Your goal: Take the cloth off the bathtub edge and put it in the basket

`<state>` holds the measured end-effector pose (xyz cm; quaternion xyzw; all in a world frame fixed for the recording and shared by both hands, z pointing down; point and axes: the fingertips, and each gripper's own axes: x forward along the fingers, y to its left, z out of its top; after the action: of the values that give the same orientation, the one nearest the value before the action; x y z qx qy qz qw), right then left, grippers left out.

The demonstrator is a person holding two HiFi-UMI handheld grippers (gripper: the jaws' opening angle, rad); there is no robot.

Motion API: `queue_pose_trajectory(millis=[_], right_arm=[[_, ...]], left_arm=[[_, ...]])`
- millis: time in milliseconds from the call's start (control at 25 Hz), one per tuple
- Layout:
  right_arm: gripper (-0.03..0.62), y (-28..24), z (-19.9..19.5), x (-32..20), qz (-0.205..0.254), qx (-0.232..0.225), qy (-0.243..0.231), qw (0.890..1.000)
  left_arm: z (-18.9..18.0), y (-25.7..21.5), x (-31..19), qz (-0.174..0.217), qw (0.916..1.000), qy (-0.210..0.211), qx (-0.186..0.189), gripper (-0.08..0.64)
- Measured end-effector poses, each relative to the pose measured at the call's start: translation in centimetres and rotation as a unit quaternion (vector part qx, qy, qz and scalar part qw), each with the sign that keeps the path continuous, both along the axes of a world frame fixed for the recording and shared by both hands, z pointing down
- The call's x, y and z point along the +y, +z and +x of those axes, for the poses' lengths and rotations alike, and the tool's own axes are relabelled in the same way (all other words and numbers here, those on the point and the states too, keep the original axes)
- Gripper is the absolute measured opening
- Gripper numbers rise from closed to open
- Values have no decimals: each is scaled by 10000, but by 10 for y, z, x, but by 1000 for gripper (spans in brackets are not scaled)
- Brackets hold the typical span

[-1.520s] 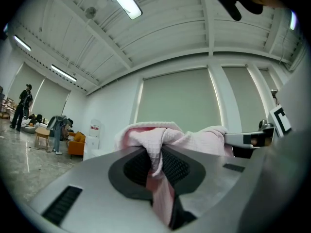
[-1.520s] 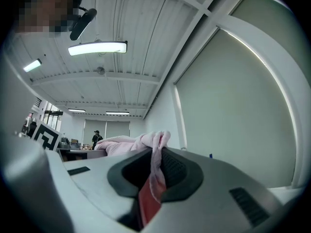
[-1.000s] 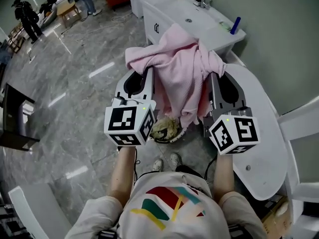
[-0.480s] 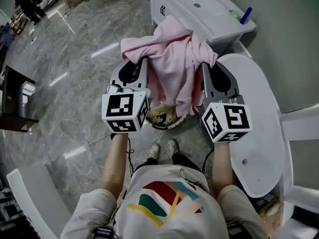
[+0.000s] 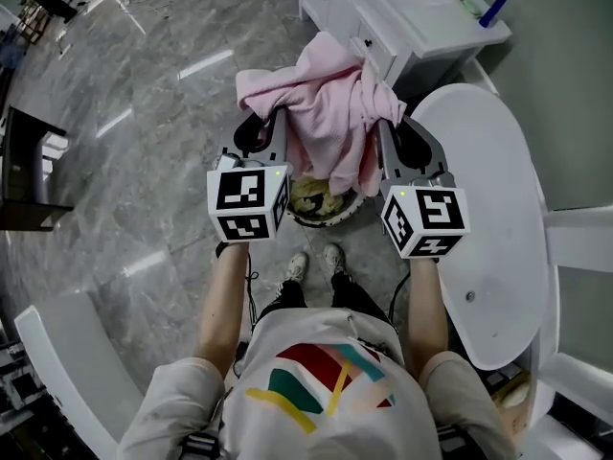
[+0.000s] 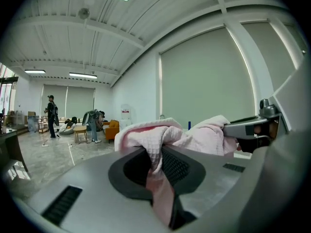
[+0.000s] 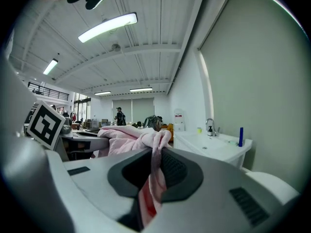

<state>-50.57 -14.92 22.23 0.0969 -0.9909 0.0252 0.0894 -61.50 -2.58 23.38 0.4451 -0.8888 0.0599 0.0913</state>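
Observation:
A pink cloth hangs bunched between my two grippers, above a round basket on the floor that holds a yellowish item. My left gripper is shut on the cloth's left edge; the fabric runs down between its jaws. My right gripper is shut on the cloth's right edge, and the cloth is pinched between its jaws too. The white bathtub lies to the right of my right gripper.
A white vanity with a sink stands just beyond the cloth, with a blue bottle on it. Grey marble floor spreads to the left. People stand far across the room. My feet are just behind the basket.
Both grippers have come down with the cloth, so its lower folds now hang close over the basket. The grip on both edges is unchanged.

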Motion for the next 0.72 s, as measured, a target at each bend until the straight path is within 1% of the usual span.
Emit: queue_pose_trajectory(millis=[200,360,520,640,720], right_arm=[[52,44,-10,0,-14,469,-109,9988],[52,80,-13,0,-73,802,-153,9966],[52,121,-13,3,-222,1206,-168,9923],[52,151,-12,3,-341,1534,-162,9874],[52,168,-11,4,-463,1686,-136,9845]], left_arm=[[-4,43,2,-224,9992,-112,305,63],[-6,82,4,-467,9968,-217,604,64],[-5,122,8,-746,9925,-281,925,64],[-2,147,11,-858,9883,-341,1213,64],[0,161,12,-973,9858,-358,1322,63]])
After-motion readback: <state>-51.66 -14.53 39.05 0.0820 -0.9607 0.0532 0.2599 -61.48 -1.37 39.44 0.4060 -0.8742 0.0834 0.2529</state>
